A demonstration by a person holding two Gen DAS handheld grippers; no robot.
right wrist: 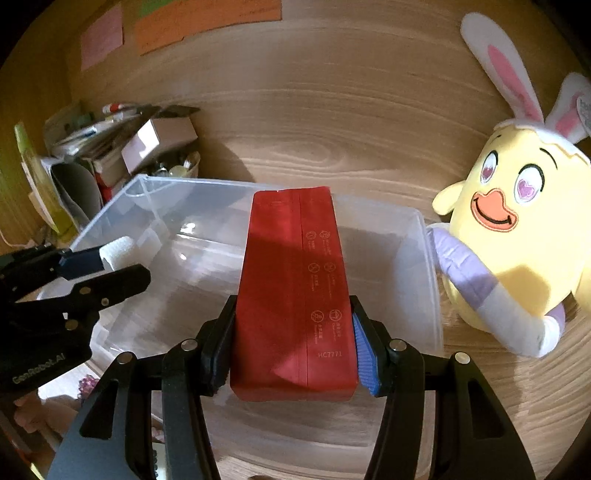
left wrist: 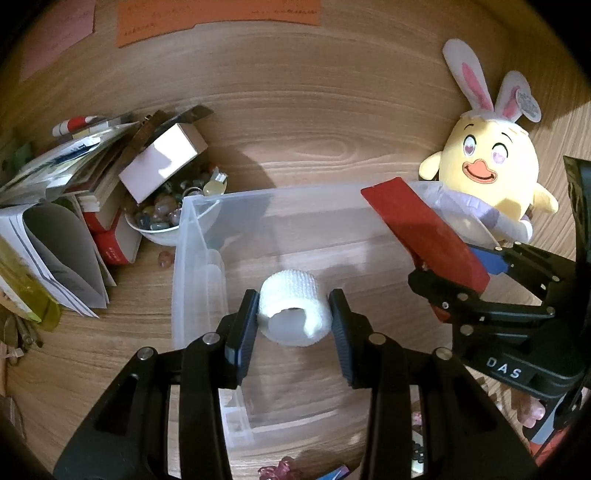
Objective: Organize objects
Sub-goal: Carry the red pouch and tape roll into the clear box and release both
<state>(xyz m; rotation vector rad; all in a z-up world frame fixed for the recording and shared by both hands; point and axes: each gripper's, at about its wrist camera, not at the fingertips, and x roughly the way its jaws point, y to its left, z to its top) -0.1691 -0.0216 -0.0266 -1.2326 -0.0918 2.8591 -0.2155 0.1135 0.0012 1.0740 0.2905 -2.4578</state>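
Seen on a wood-grain tabletop (left wrist: 314,122), from nine o'clock across to three. At nine o'clock, a leaning heap of books and papers (left wrist: 59,206), topped by a small white box (left wrist: 162,162); just beside it toward the centre, a white bowl of polished stones (left wrist: 166,214), touching or nearly touching the near corner of a clear plastic bin (left wrist: 192,266). One loose stone (left wrist: 165,258) lying on the wood just below the bowl.

At the centre, held over the open bin, a roll of white bandage (left wrist: 291,314), clamped between the pads of the left gripper (left wrist: 293,321), both fingers pressed against its sides, roll lying sideways with its hollow core facing the camera. From the right wrist view, same roll (right wrist: 118,251) showing at nine o'clock, above the bin's left part.

Toward three o'clock, a red pouch (right wrist: 295,291) gripped by the right gripper (right wrist: 291,354), fingers closed on its lower end, the pouch standing out along the fingers and reaching over the bin's (right wrist: 432,258) interior. Small white printed symbols and a code visible on its face. From the left wrist view, the pouch (left wrist: 424,236) slanting up toward the bin's far right corner.

At three o'clock, outside the bin and right beside its right wall, a yellow chick plush with rabbit ears (right wrist: 517,229).

At twelve o'clock, orange (left wrist: 207,18) and pink (right wrist: 101,37) paper sheets.
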